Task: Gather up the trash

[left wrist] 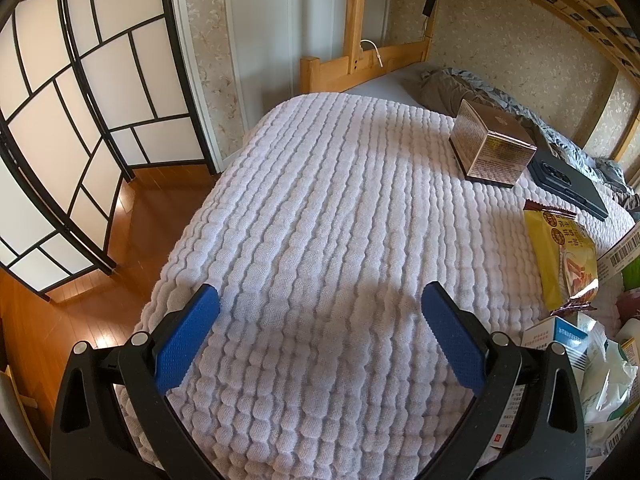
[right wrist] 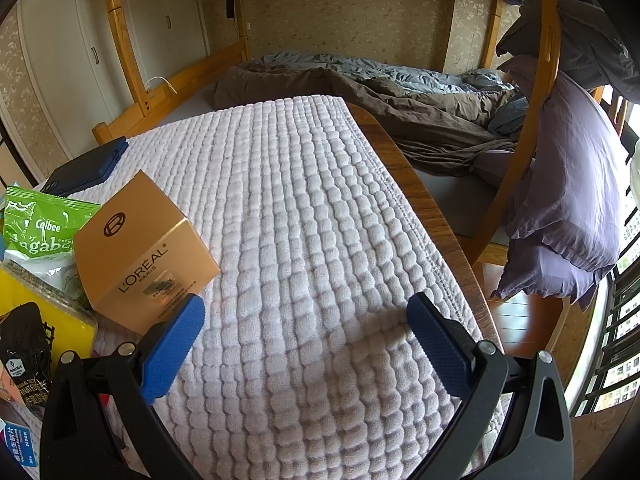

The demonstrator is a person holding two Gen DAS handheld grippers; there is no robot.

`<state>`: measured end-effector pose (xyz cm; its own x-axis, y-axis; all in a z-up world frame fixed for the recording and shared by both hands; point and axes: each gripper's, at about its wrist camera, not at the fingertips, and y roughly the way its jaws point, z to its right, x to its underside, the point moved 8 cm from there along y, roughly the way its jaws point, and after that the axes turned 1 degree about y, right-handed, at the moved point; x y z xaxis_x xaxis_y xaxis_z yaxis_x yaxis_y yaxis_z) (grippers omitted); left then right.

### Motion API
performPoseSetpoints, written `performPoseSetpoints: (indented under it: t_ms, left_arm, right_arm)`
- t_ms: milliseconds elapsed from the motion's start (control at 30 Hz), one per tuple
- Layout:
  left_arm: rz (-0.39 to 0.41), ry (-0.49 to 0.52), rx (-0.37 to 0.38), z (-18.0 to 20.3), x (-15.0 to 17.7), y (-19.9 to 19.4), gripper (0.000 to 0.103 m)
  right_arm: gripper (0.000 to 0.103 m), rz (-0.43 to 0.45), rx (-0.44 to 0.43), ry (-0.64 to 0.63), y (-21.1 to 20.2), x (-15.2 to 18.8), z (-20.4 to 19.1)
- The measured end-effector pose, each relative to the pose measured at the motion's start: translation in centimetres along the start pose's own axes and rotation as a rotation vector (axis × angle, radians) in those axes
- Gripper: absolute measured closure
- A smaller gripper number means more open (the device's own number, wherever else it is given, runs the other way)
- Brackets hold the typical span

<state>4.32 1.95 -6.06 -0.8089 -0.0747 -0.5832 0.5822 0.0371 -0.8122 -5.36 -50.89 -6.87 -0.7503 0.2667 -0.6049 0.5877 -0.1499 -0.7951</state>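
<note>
Left gripper spread wide, holding nothing, over bare white quilted cover. Right gripper likewise spread, empty, above the same cover. Trash lies between them: gold L'Oréal box tilted just beside right gripper's left finger, green Calbee bag behind it, yellow snack bag near left view's right edge

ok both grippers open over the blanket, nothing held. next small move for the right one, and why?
Probably shift the right gripper left toward the gold L'Oreal box and straddle it. Its jaws stand wide open and empty over the white blanket, and the box is the nearest piece of trash, just beyond its left finger. The left gripper is also open, with the yellow snack bag off to its right.
</note>
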Motion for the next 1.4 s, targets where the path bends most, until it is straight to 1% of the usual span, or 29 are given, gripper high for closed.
performPoseSetpoints:
  t_ms: [133, 233, 333, 433, 600, 700, 800, 933, 1033, 1200, 1300, 1400]
  left_arm:
    - [-0.003, -0.003, 0.007, 0.0, 0.0, 0.0, 0.001]
    - [0.003, -0.030, 0.035, -0.5, -0.1, -0.5, 0.001]
    - [0.029, -0.048, 0.045, -1.1, -0.3, -1.7, 0.001]
    - [0.072, -0.031, 0.046, -1.3, -0.4, -3.6, 0.001]
    - [0.133, 0.007, 0.059, -0.9, -0.2, -7.0, 0.001]
    - [0.159, 0.006, 0.109, 0.0, 0.3, -9.3, 0.001]
    - [0.137, 0.029, 0.215, 1.9, 0.9, -10.8, 0.001]
    - [0.126, 0.101, 0.317, 5.1, 2.4, -13.3, 0.001]
    - [0.148, 0.171, 0.339, 7.8, 3.8, -15.8, 0.001]
    - [0.183, 0.334, 0.402, 12.8, 7.5, -19.6, 0.001]
    - [0.176, 0.396, 0.446, 15.2, 9.4, -20.6, 0.001]
    - [0.154, 0.425, 0.462, 16.8, 10.7, -20.3, 0.002]
  right_arm:
    - [0.004, 0.003, 0.000, 0.001, 0.0, 0.0, -0.1]
    - [0.004, 0.027, 0.017, -0.015, -0.5, -0.2, -0.2]
    - [0.004, 0.057, 0.043, -0.041, -1.6, -0.2, -0.3]
    - [0.004, 0.085, 0.061, -0.053, -2.9, -0.3, 0.0]
    - [0.004, 0.130, 0.029, -0.020, -6.0, -0.4, 0.7]
    - [0.004, 0.168, -0.001, -0.022, -8.2, -0.7, 0.3]
    - [0.004, 0.200, -0.038, -0.034, -10.0, -1.2, -0.5]
    - [0.004, 0.219, -0.097, -0.042, -11.2, -1.9, -2.0]
    - [0.004, 0.219, -0.105, -0.059, -11.0, -2.7, -3.1]
    - [0.004, 0.200, -0.111, -0.106, -9.5, -3.3, -4.8]
    - [0.004, 0.192, -0.111, -0.144, -8.6, -3.7, -5.6]
    - [0.004, 0.172, -0.117, -0.166, -7.3, -3.6, -6.2]
